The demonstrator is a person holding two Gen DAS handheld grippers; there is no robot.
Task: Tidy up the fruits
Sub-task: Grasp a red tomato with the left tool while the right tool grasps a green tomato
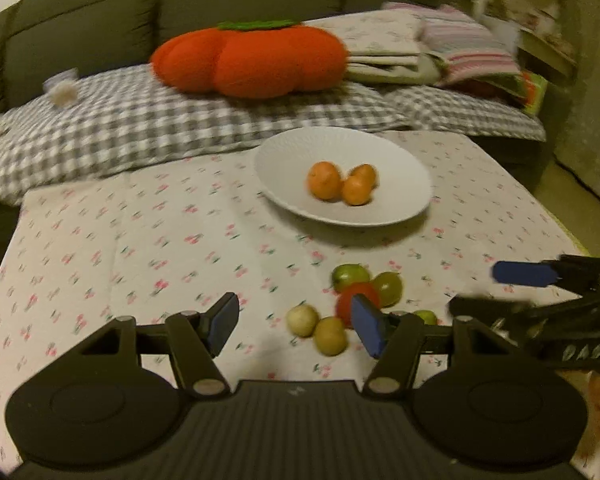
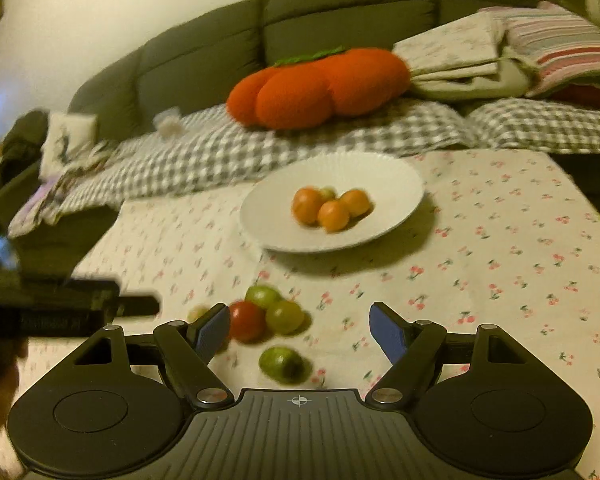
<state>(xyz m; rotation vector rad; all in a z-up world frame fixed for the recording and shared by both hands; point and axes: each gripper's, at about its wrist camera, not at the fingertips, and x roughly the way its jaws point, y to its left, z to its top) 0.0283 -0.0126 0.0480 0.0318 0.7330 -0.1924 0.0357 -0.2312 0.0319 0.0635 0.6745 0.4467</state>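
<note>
Fruits (image 1: 356, 304) are sitting loose on the cloth-covered desk (image 1: 140, 240) short of the white plate (image 1: 400, 160) as the left claw (image 1: 296, 324) and right claw (image 2: 300, 328), both apart and empty, are crowding in, risking scattering the round pieces.

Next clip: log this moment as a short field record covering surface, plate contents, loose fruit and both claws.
surface: table under a cherry-print cloth
plate: white plate holding three oranges; the right wrist view shows a small green fruit behind them
loose fruit: red tomato, green fruits and two pale yellowish ones, clustered on the cloth in front of the plate
left claw: open, empty
right claw: open, empty, above the cluster
</note>
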